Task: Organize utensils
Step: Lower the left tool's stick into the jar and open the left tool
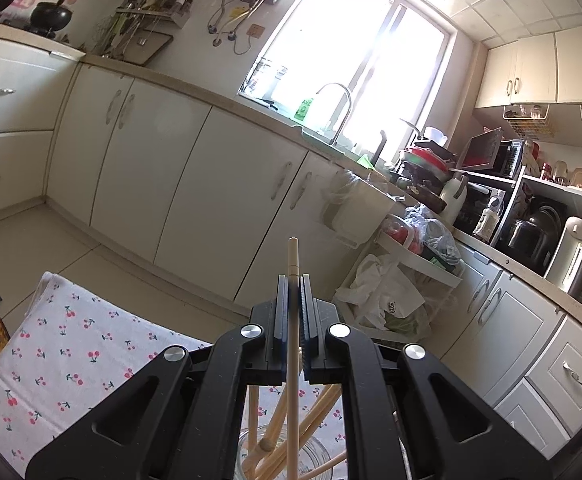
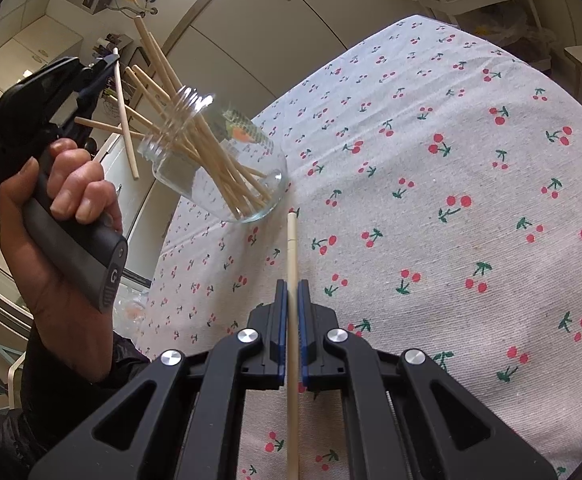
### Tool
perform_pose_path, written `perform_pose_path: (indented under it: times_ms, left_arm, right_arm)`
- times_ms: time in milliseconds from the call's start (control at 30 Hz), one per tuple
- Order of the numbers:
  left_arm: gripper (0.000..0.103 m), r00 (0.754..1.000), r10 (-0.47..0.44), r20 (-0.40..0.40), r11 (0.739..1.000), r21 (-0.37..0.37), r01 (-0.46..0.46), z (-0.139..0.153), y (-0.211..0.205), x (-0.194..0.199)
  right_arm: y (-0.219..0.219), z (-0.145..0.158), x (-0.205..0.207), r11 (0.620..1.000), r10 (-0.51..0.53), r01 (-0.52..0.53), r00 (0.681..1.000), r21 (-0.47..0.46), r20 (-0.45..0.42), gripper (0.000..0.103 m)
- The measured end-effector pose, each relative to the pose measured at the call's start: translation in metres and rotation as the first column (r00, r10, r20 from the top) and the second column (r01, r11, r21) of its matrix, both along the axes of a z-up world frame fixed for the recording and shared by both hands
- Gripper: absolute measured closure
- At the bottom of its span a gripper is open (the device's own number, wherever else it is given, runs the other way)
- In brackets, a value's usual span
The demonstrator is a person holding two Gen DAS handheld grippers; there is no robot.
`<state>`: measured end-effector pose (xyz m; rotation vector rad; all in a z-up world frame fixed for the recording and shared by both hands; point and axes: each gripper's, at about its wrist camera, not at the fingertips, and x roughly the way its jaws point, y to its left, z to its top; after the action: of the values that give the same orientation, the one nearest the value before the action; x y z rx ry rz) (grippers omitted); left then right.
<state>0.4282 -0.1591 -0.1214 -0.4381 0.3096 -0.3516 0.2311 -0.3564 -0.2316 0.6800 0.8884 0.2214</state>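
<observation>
Pale wooden chopsticks [image 2: 195, 128] in glass jar [image 2: 219, 168]

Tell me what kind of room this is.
Almost certainly a home kitchen: a sink faucet under the window, a run of cream cabinets, and a counter crowded with appliances such as a rice cooker.

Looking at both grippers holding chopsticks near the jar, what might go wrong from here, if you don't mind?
1. The glass jar is already crowded with splayed chopsticks; the one in the left gripper may snag on them.
2. It stands near the table edge; a knock could tip it off.
3. The right gripper pinches its chopstick narrowly; it may pivot or slip.
</observation>
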Motion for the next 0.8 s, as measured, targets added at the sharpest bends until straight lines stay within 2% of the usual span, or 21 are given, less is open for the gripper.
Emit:
perform_pose_path:
  times_ms: [100,333,533,800]
  left_arm:
    - [0.098,1.000,-0.001,0.004,1.000,-0.011,0.001,0.005,0.000,0.001]
    - [0.098,0.994,0.033,0.103,0.999,-0.018,-0.031,0.030,-0.006,-0.001]
    - [0.098,0.991,0.055,0.123,0.998,0.010,-0.056,0.026,-0.013,0.006]
    - [0.098,0.976,0.090,0.197,0.992,0.075,-0.106,0.016,-0.021,0.002]
  right_arm:
    - [-0.002,0.000,-0.001,1.000,-0.002,0.002,1.000,0.007,0.005,0.097]
    - [-0.006,0.000,-0.003,1.000,-0.002,0.002,1.000,0.024,0.005,0.097]
    - [-0.005,0.001,-0.002,1.000,0.000,0.000,1.000,0.027,0.002,0.097]
    - [-0.004,0.002,-0.001,1.000,0.001,-0.001,1.000,0.027,0.001,0.097]
